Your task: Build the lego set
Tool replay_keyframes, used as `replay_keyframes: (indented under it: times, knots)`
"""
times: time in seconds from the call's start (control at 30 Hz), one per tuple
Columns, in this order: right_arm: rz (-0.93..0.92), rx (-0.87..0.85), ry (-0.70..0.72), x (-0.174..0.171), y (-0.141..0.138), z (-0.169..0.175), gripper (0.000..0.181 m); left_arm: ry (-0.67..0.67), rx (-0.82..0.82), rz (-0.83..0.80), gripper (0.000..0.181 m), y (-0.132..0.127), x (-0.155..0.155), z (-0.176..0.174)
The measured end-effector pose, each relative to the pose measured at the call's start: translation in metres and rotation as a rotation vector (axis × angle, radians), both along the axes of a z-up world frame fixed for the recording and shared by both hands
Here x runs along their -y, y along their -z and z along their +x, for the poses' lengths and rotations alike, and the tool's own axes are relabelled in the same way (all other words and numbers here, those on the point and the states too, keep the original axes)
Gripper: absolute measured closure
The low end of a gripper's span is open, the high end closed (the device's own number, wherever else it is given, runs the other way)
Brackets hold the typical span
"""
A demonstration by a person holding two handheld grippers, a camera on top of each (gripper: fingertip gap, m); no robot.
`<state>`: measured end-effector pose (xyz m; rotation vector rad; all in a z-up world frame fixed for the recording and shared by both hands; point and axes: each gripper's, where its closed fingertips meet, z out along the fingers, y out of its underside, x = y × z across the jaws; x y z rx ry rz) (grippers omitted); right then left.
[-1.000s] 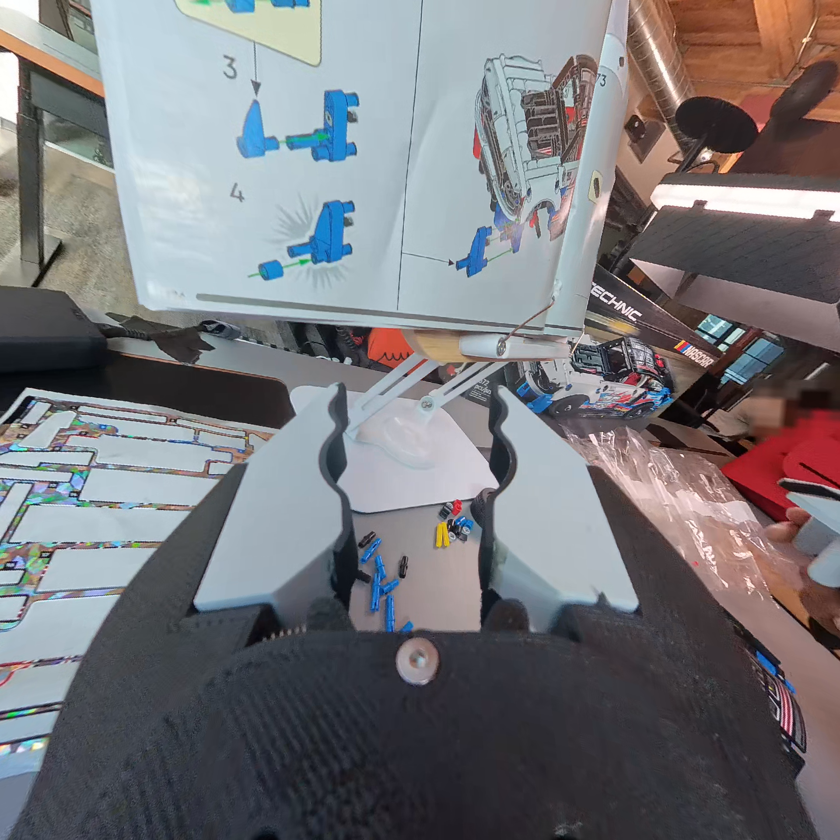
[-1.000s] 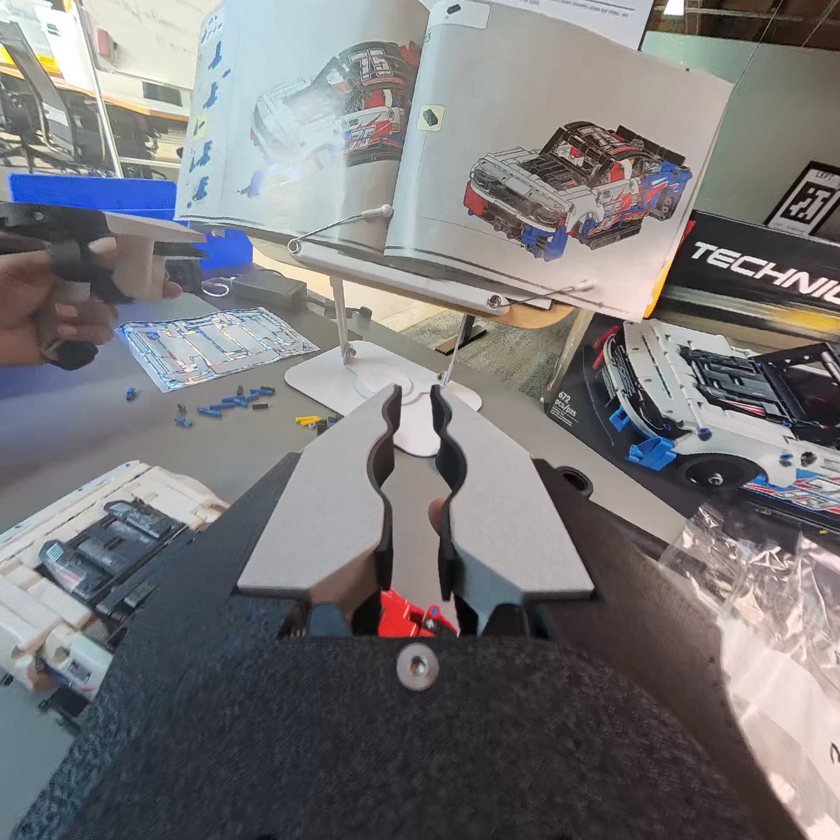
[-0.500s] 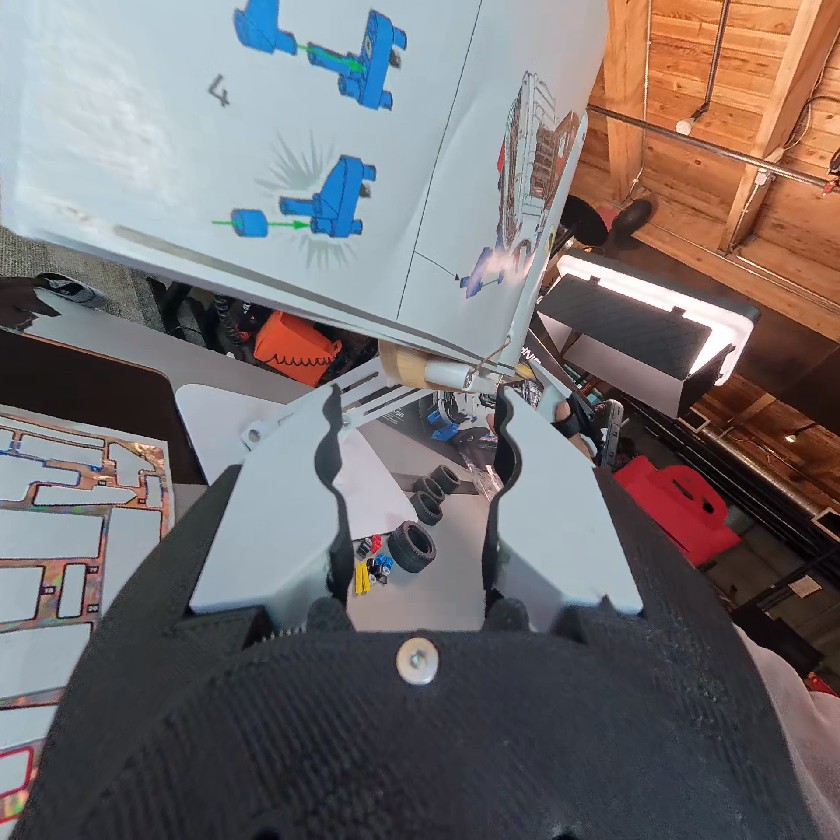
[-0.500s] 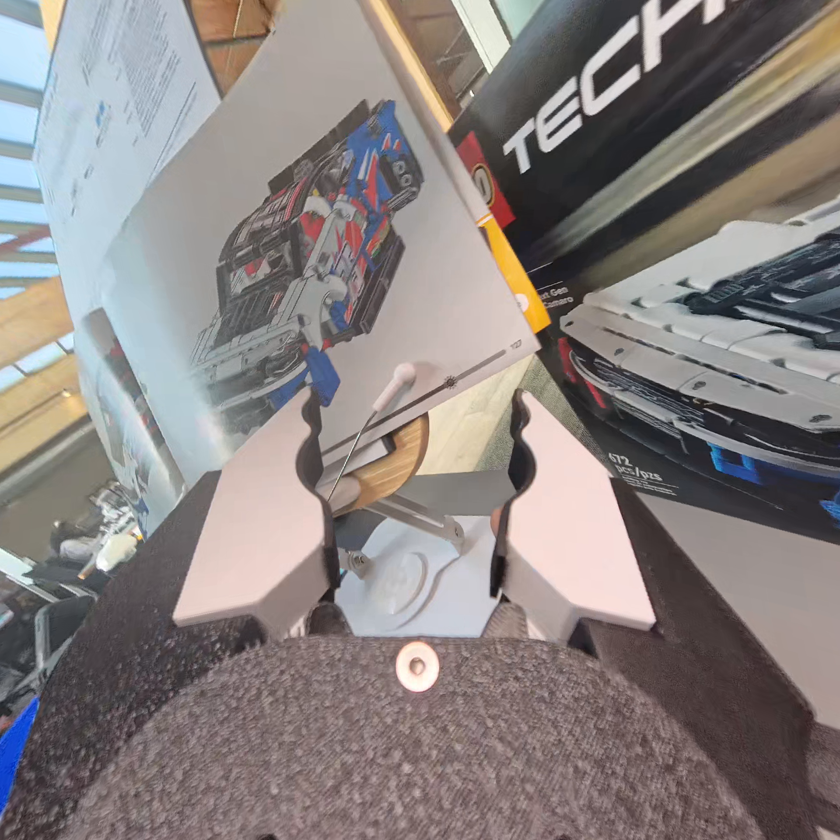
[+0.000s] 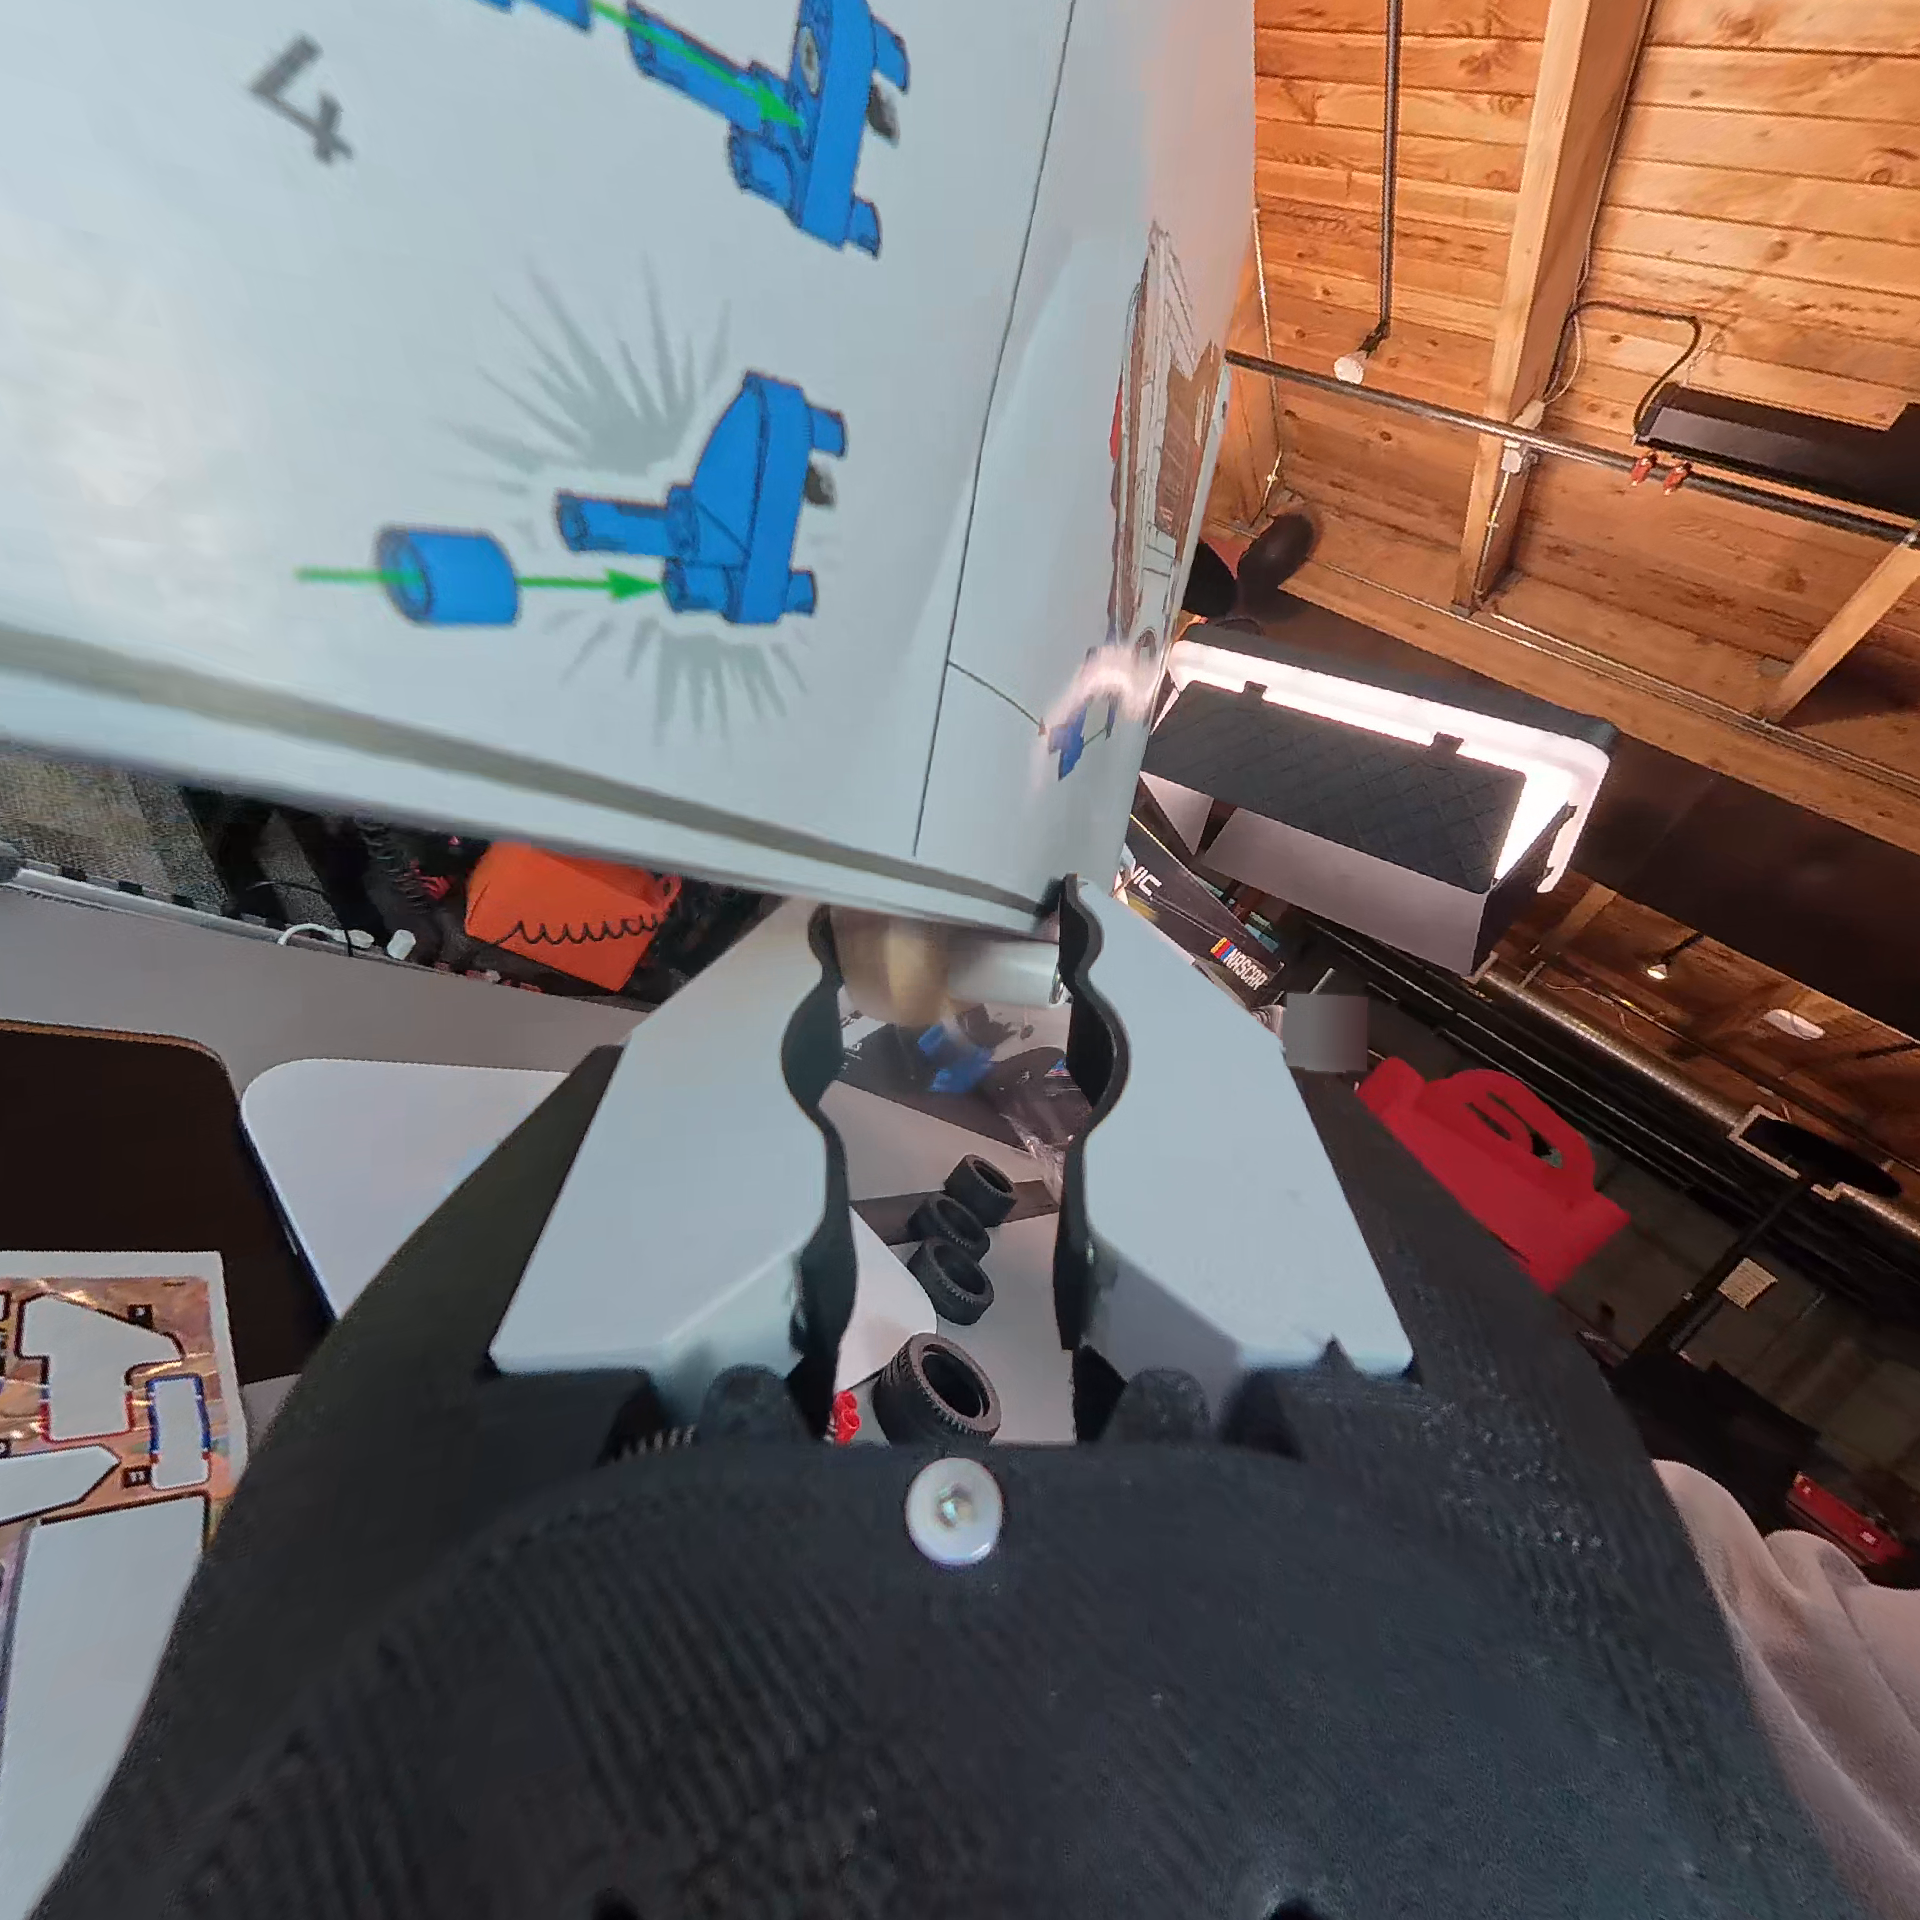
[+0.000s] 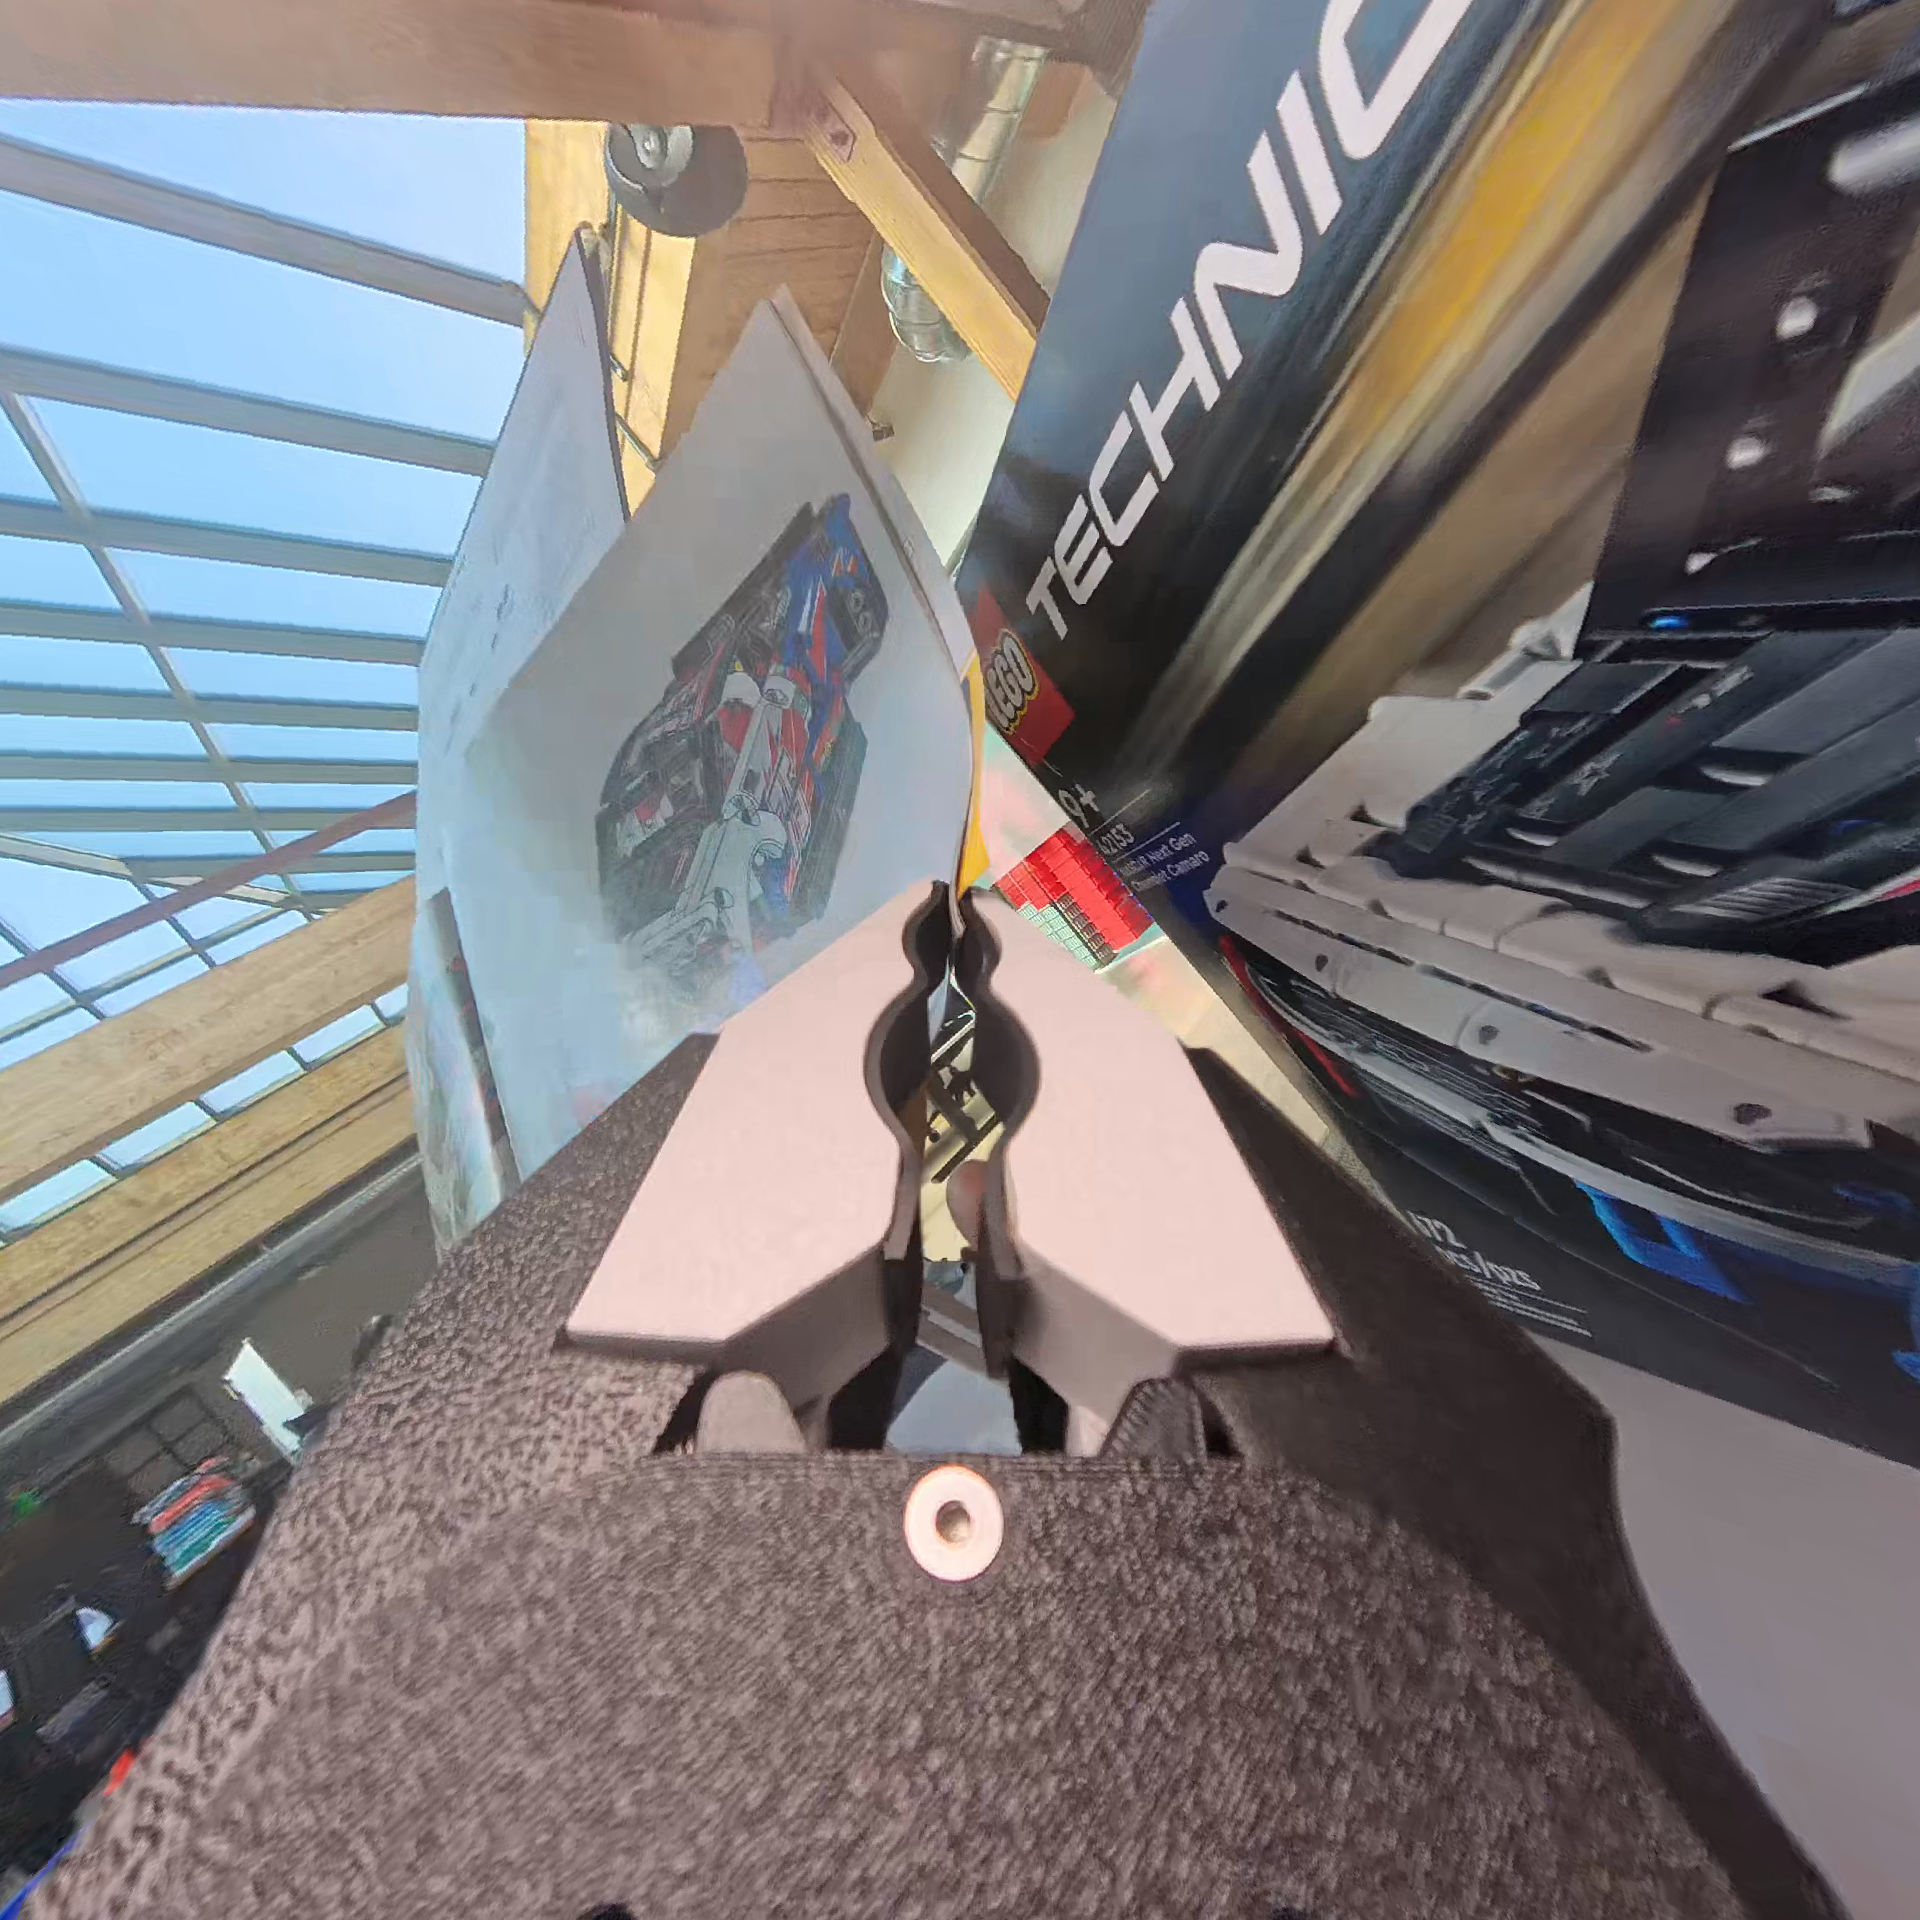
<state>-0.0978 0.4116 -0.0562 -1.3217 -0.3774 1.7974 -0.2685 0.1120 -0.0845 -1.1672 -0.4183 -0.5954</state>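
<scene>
While tyres [image 5: 940,1387] are lying loose, I'm pinching the manual page [image 6: 727,748] with right jaws, left jaws gaping empty; build unfinished.

The left gripper [image 5: 945,935] is held with its two grey fingers [image 5: 696,1174] spread apart, nothing gripped between them, and is angled slightly upward. The right gripper [image 6: 954,906] is tilted steeply upward, its fingers [image 6: 769,1164] brought together until the tips nearly meet.
</scene>
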Motion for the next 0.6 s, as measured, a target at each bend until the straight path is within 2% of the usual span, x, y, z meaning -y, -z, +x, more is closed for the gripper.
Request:
replay_keyframes:
  times: [0.13,0.37,0.5,0.53,0.6]
  knots:
    - [0.008,0.006,0.087,-0.009,0.007,0.014,0.181,-0.021,0.009,-0.007,0.143,-0.001,0.001,-0.002]
    - [-0.011,0.084,0.16,-0.025,0.023,0.011,0.181,-0.04,0.032,-0.014,0.148,-0.002,0.002,-0.006]
    - [-0.032,0.082,0.138,-0.025,0.027,0.009,0.181,-0.057,-0.005,-0.045,0.145,-0.001,0.001,-0.004]
    - [-0.047,0.079,0.117,-0.023,0.027,0.01,0.178,-0.058,-0.013,-0.049,0.144,-0.001,0.001,-0.004]
    - [-0.066,0.095,0.061,-0.017,0.026,0.011,0.148,-0.064,-0.022,-0.056,0.144,-0.001,0.001,-0.004]
